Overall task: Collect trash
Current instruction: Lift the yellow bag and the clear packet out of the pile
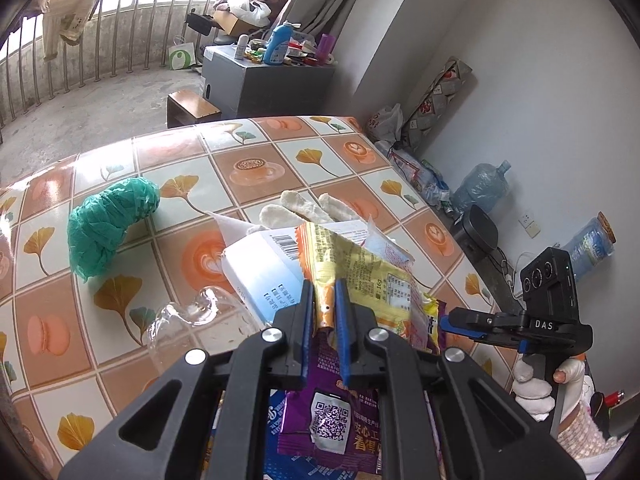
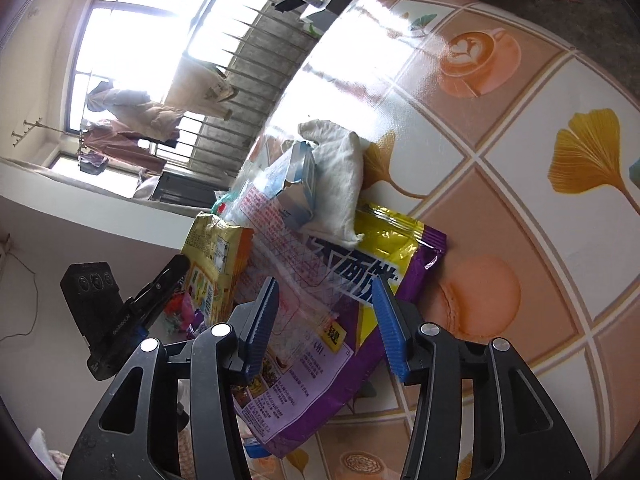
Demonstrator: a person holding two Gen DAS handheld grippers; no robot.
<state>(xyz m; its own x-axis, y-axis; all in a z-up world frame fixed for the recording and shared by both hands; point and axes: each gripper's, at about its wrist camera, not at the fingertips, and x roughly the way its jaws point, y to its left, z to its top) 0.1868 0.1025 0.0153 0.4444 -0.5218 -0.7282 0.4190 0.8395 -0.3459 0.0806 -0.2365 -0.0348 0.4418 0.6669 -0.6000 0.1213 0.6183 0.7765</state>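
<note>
Left gripper (image 1: 325, 300): fingers clamped on yellow-orange foil snack wrapper (image 1: 360, 264) atop the trash heap near the desk's (image 1: 248, 148) right edge. Right gripper (image 2: 326, 312): fingers parted over purple foil snack bag (image 2: 320, 380), not pressing it.

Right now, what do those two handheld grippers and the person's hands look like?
Each gripper is matte black plastic with slotted, triangular arms, silver rivets and blue ribbed pads. The right gripper looks the same. Seen from the left, it carries a black camera block above white "DAS" lettering. The hand wears a white knitted glove.
</note>
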